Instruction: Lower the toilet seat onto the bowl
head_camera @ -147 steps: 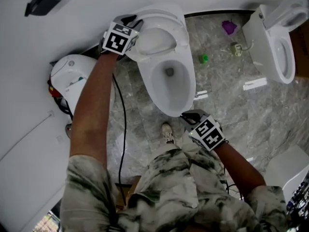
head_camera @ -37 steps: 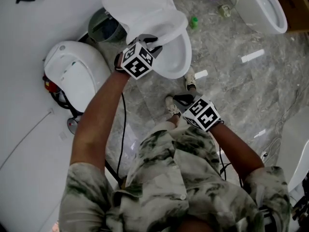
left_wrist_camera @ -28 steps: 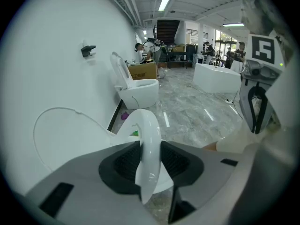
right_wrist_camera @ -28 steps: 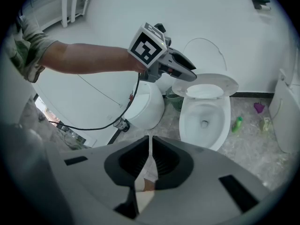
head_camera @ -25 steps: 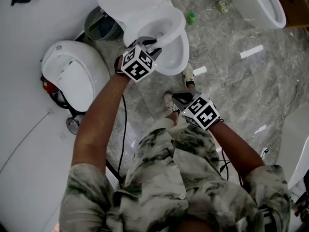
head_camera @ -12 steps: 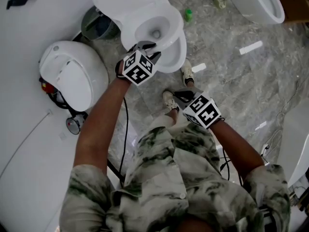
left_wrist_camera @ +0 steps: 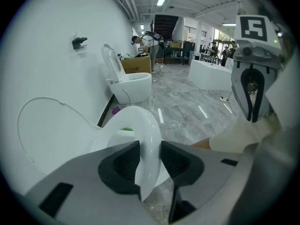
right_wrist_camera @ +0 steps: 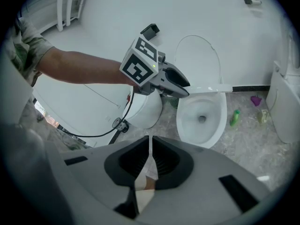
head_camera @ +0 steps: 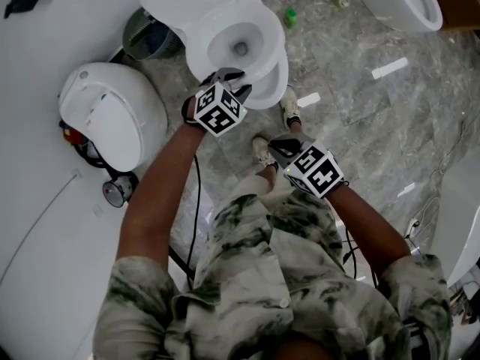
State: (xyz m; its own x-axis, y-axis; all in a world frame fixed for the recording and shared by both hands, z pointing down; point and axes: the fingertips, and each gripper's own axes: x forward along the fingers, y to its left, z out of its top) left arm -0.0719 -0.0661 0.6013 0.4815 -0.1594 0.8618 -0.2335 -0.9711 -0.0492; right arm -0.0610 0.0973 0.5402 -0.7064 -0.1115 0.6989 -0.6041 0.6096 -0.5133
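Observation:
The white toilet seat (head_camera: pixel 267 64) lies flat on the bowl (right_wrist_camera: pixel 202 125), and the lid (right_wrist_camera: pixel 197 60) stands upright against the wall behind it. My left gripper (head_camera: pixel 231 76) is at the seat's front-left rim. In the left gripper view the seat's rim (left_wrist_camera: pixel 140 125) fills the gap between the two pads, so the left gripper (left_wrist_camera: pixel 150 150) is shut on it. My right gripper (head_camera: pixel 276 142) hangs over the floor in front of the toilet, apart from it. Its jaws (right_wrist_camera: pixel 150 154) are shut, with only a thin slit between them and nothing in it.
A second rounded white unit (head_camera: pixel 112 115) stands to the left by the wall, with a dark bin (head_camera: pixel 146 36) behind it. A black cable (head_camera: pixel 196 193) runs along the floor. Another toilet (head_camera: pixel 397 2) is at the upper right, a green bottle (right_wrist_camera: pixel 234 117) beside the bowl. The person's shoes (head_camera: pixel 289 103) stand near the bowl.
The seat has come down from upright to flat on the bowl, with the left gripper following its rim down and forward. The right gripper has barely moved.

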